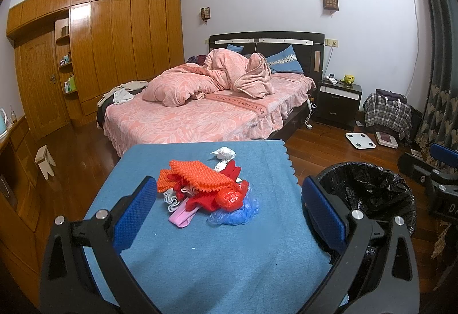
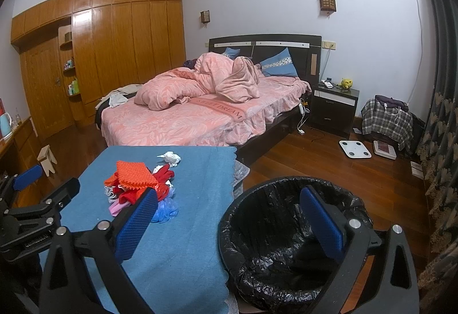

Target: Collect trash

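We log: heap of red, orange and blue scraps (image 1: 206, 193) on blue-clothed table (image 1: 200, 256) | dead ahead of left gripper (image 1: 229, 211), the nearer, jaws wide | right gripper (image 2: 229, 222) spread, empty, over black-lined bin (image 2: 274, 265).

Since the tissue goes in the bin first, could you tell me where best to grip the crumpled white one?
Grip the crumpled white tissue across its bunched middle, from above. It lies alone on the blue cloth, beyond the pile, so jaws can close on either side freely.
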`<state>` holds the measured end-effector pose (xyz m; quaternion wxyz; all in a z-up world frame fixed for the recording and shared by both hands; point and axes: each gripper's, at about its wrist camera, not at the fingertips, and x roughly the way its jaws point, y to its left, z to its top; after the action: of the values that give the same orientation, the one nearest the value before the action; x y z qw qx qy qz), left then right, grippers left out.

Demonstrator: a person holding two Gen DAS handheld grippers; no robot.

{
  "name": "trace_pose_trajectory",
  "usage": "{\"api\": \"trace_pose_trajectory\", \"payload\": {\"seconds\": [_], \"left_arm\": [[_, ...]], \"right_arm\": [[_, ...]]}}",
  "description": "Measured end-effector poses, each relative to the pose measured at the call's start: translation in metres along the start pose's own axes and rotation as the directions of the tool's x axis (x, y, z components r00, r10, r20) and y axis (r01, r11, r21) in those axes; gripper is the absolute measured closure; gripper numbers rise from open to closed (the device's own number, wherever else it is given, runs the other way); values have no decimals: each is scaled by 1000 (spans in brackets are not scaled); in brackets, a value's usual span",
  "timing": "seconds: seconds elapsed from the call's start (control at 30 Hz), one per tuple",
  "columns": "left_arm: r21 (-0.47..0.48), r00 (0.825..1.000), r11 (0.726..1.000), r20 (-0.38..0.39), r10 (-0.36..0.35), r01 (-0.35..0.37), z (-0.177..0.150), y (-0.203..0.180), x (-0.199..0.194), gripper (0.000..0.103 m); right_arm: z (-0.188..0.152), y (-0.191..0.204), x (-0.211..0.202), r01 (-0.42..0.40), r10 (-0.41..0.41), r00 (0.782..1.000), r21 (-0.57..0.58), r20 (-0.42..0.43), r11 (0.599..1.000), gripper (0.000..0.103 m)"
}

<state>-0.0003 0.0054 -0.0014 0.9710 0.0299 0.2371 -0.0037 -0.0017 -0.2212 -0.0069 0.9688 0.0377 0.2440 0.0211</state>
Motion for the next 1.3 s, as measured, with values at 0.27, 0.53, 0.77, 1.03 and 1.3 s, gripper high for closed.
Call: {"api": "trace_pose_trajectory", "payload": {"seconds": [0.27, 0.53, 0.77, 1.03, 1.3], "left_arm": [[0, 1000, 1000, 0, 0, 0, 0, 1, 0, 5], [-1, 1000, 1000, -2, 1, -1, 0, 1, 0, 5], [-1, 1000, 1000, -1, 0, 0, 0, 0, 0, 5], [-2, 1000, 1000, -2, 0, 0, 0, 0, 0, 5], [-3, 1000, 1000, -5, -1, 1, 0, 0, 0, 5]], "right_arm": [[0, 0, 0, -2, 2, 1000, 1, 1, 1000, 6], [0, 1, 1, -2, 2, 1000, 0, -1, 1000, 6], [-1, 1, 1, -3, 3, 1000, 2, 2, 1000, 6], [0, 1, 1, -4, 4, 1000, 1, -3, 1000, 6], [0, 11, 8, -11, 11, 1000, -8, -3, 1000, 6]]}}
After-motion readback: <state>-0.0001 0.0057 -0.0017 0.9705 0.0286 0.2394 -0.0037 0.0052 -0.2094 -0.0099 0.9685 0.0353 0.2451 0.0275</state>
